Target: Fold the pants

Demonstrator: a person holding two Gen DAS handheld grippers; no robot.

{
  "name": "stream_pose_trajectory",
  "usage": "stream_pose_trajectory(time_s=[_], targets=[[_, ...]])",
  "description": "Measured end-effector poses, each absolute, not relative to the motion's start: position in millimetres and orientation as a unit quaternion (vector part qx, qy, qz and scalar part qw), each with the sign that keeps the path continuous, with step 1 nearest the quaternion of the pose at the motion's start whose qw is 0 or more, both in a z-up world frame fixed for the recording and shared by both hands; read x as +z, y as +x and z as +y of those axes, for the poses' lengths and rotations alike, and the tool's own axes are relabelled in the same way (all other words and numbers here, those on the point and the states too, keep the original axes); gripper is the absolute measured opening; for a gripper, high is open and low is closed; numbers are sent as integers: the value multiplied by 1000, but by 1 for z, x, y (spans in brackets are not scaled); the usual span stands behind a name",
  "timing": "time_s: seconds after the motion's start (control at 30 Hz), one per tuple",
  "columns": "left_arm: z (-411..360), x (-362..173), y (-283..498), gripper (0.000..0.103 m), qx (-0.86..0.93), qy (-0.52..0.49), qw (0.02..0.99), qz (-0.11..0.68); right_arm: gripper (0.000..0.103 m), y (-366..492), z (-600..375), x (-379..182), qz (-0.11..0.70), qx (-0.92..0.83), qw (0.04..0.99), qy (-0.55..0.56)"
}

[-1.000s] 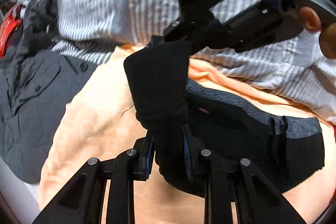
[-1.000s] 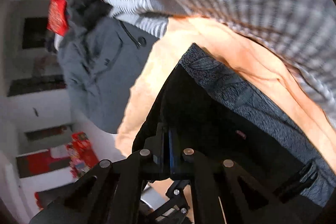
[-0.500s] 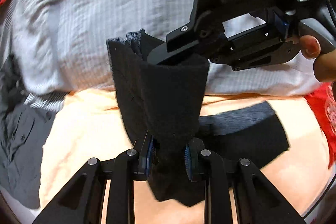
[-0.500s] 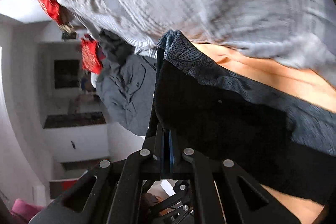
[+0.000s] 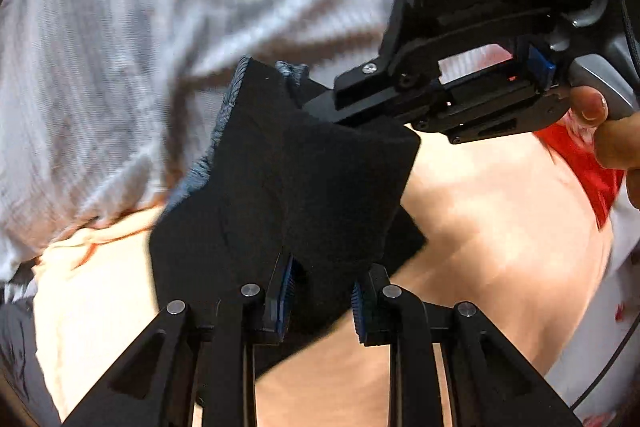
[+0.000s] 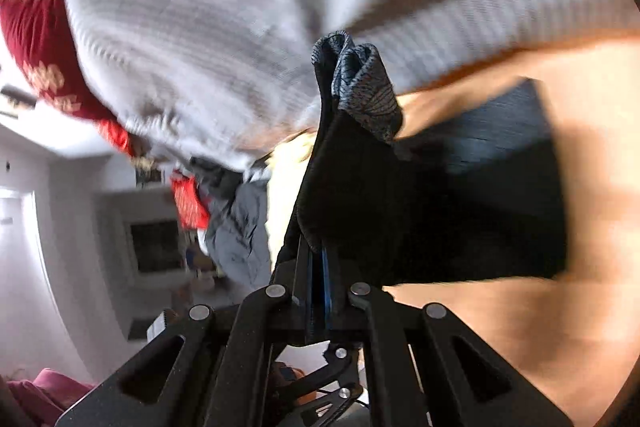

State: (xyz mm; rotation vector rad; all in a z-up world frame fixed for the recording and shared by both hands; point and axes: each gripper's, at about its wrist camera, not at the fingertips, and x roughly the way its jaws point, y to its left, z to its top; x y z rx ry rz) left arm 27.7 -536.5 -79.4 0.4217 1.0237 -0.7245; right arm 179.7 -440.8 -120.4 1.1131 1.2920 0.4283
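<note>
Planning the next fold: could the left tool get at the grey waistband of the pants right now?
Probably not. The left tool is shut on the black pants, whose lifted cloth stands between it and the grey waistband. The right tool also grips them.

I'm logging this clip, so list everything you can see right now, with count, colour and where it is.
pants: one, black with grey waistband, lifted, held by both grippers
peach sheet: one, under the pants
striped cloth: one, grey-white, behind the pants
grey shirt: one, far left edge of sheet
red fabric: one, right side
left gripper: black, shut on pants
right gripper: black, shut on pants
hand: one, on right gripper's handle
</note>
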Motion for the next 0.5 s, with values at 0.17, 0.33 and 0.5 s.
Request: stream_pose_trajectory(time_s=[0.17,0.33,0.5], targets=[[-565,-116,18,25,-330,229,764,505,4,148,-485,-177,577,137,619,516],[-578,-128,3,33,-318,284,757,495,4,133,-489,-214,595,117,604,518],[-565,-109,-9,57,-348,255,745,509,8,125,-493,-214,613,83,608,497]])
